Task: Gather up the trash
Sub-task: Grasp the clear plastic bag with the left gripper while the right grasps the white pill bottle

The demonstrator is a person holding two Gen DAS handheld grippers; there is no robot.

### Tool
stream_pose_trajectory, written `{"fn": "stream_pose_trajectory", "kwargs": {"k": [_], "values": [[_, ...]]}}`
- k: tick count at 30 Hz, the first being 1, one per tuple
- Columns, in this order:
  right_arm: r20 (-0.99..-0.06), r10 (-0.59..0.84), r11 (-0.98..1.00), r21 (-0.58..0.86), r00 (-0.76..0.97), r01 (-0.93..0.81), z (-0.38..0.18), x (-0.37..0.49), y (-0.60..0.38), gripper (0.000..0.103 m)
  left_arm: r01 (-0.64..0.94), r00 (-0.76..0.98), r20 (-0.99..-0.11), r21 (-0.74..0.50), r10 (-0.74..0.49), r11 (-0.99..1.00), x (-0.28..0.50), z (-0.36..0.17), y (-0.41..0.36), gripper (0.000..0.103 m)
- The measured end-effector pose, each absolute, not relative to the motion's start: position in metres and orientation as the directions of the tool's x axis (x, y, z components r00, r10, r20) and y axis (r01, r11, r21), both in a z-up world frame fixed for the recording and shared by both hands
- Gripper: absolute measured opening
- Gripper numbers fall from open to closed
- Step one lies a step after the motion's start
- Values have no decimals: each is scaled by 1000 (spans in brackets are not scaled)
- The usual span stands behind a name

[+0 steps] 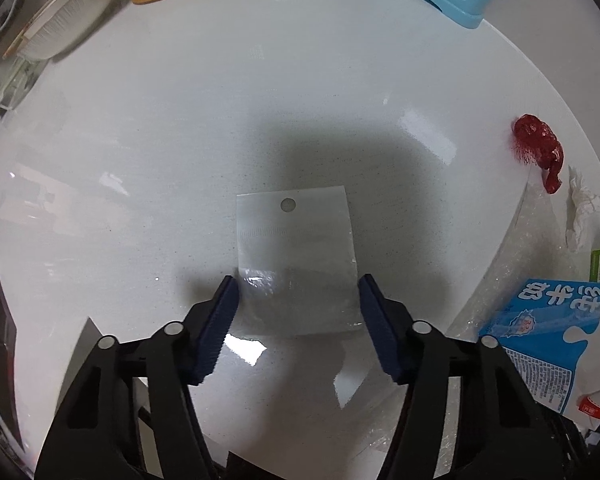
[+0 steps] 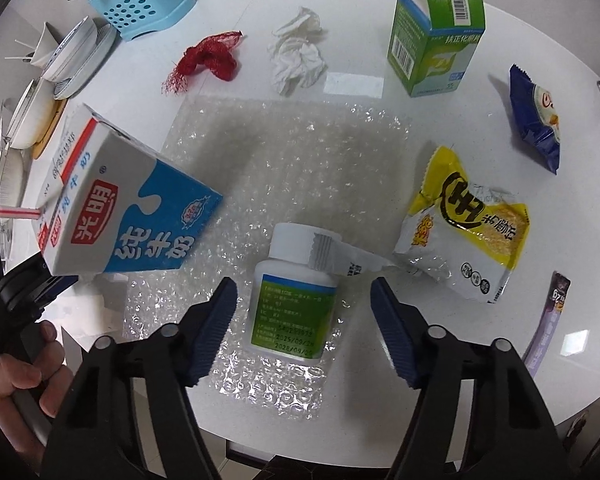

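A flat clear plastic bag (image 1: 296, 248) with a round hang hole lies on the white table (image 1: 180, 140). My left gripper (image 1: 298, 280) points down over its near half, and its blue pads stand at the bag's two side edges without squeezing it. A white pill bottle (image 2: 294, 304) with a green label lies on a sheet of bubble wrap (image 2: 292, 152). My right gripper (image 2: 303, 280) straddles the bottle, open, with a gap on each side. A milk carton (image 2: 132, 208) lies to the left of the bottle.
Red mesh netting (image 2: 212, 60), a crumpled tissue (image 2: 298, 60), a green box (image 2: 432, 48), a blue wrapper (image 2: 536, 116), a yellow snack bag (image 2: 468, 224) and a purple sachet (image 2: 548, 320) lie around. A blue cutlery holder (image 2: 140, 0) and stacked dishes (image 2: 72, 56) stand at the back. A hand (image 2: 16, 380) is at lower left.
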State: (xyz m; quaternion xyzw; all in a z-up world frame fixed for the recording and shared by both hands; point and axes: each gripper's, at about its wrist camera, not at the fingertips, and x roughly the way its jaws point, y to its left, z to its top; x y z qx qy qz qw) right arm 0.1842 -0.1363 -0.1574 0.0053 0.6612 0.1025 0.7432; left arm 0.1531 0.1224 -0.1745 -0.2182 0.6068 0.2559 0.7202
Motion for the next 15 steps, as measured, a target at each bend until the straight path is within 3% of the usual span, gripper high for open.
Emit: {"fn": "stream_pose_trajectory", "kwargs": {"k": [3, 4, 5, 7, 9, 15], "values": [[-984, 165, 977, 153, 66, -151, -164, 184, -134, 48, -623, 137, -984, 6, 116, 782, 154, -173, 120, 47], [-984, 165, 976, 154, 60, -151, -166, 185, -134, 43, -618, 143, -982, 7, 122, 786, 154, -172, 120, 34], [-984, 164, 977, 153, 63, -148, -166, 184, -134, 43, -612, 144, -981, 13, 128, 791, 154, -172, 121, 25], [-984, 161, 978, 150, 72, -146, -166, 185, -135, 42, -607, 144, -981, 15, 128, 794, 153, -171, 122, 21], [-984, 161, 978, 148, 80, -148, -165, 184, -134, 42, -600, 142, -980, 25, 138, 800, 152, -171, 121, 7], [-982, 160, 979, 146, 97, -139, -160, 182, -141, 42, -559, 170, -978, 5, 121, 829, 153, -168, 118, 3]]}}
